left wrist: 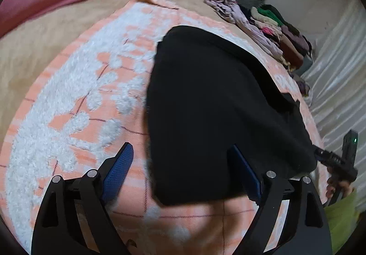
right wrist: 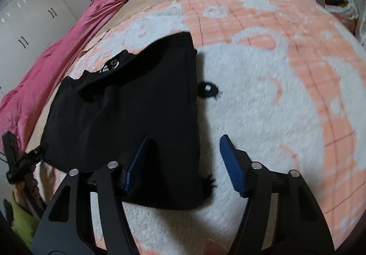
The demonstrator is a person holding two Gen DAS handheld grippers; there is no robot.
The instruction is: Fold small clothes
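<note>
On peach blanket (right wrist: 263,33): 1 black garment (right wrist: 128,117), 2 claws—left (left wrist: 183,170) & right (right wrist: 183,163)—both wide apart, holding nothing.

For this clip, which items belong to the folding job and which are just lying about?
In the job:
black garment
left hand-held gripper, open
right hand-held gripper, open

Lying about:
peach and white blanket underneath
pink bedding
heap of mixed clothes
white cupboards

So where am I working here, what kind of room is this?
Most likely a bedroom. The black garment lies on a bed covered by a peach and white blanket, with a pink duvet alongside, a heap of clothes at the far edge, and a white wardrobe.
</note>
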